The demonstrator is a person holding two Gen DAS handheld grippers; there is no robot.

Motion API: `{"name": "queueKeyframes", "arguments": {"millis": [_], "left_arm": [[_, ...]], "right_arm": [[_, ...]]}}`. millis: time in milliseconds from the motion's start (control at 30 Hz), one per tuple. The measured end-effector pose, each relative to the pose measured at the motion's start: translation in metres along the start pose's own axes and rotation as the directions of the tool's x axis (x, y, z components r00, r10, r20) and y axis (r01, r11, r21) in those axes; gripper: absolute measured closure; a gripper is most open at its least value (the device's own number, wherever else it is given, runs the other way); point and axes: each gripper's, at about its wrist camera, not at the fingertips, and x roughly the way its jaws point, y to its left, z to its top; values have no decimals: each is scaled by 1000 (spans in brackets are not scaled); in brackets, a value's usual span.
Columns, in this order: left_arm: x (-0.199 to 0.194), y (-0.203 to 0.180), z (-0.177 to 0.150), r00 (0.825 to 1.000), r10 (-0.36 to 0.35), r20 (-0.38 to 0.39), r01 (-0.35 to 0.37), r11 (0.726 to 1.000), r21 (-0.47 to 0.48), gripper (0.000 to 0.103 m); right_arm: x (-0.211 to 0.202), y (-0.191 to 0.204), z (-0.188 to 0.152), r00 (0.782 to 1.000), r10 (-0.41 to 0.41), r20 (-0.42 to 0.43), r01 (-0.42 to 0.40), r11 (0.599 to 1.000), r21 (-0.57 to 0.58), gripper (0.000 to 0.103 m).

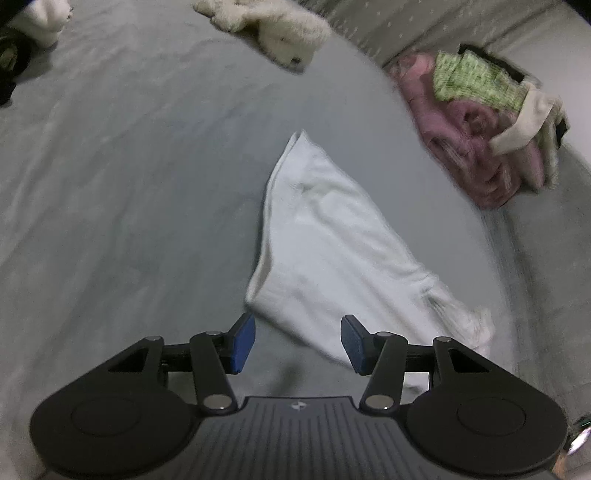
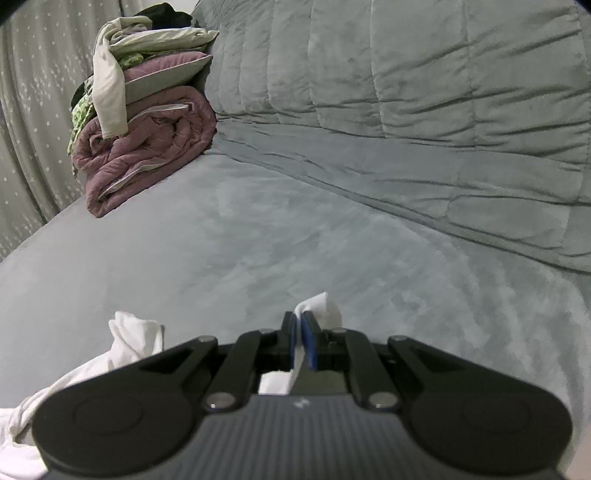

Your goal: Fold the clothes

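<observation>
Grey bed cover (image 1: 129,184) fills both views, quilted part (image 2: 443,92) at back. White garment (image 1: 332,251) lies crumpled on bed, just ahead of left gripper (image 1: 297,343); its jaws stand partly apart with nothing between them. Right gripper (image 2: 298,339) jaws pinched on a corner of the white garment (image 2: 317,306). Pile of folded bedding (image 2: 147,129) near bed edge; plush toy (image 1: 277,29) far side

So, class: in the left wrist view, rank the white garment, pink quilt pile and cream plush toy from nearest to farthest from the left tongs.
1. White garment, just ahead, centre.
2. Pink quilt pile, upper right.
3. Cream plush toy, top edge.
</observation>
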Motion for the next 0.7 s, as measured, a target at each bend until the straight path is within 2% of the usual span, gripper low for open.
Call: {"name": "queueKeyframes", "arguments": {"millis": [100,167,300,433,467,533,567,700], "left_arm": [[16,-6,-1,999,38,-2,-38,999,10,53],[25,-9,0,999,33,1,-33,999,3,52],[32,-11,0,1000,20,14,-19,999,-46,42],[34,-13,-2,999,34,38,-32,998,-55,43],[35,-14,-2,998,42,44,-40,998,-54,46],[35,-15,-2,996,67,52,-64,997,-51,72],[36,-14,-1,996,70,48,-67,996,-59,94],[36,-9,0,997,60,48,-56,994,-92,99]], "right_arm": [[-3,3,-1,1000,23,7,-23,1000,6,97],[-5,5,-2,1000,27,11,-27,1000,2,97],[-4,2,-1,1000,24,7,-24,1000,8,97],[-5,-2,0,1000,22,7,-22,1000,17,97],[-4,-3,1,1000,23,7,-24,1000,19,97],[-5,-4,0,1000,26,8,-26,999,21,97],[-5,-4,1,1000,27,9,-28,999,23,97],[-6,-7,1,999,36,11,-36,999,35,97]]}}
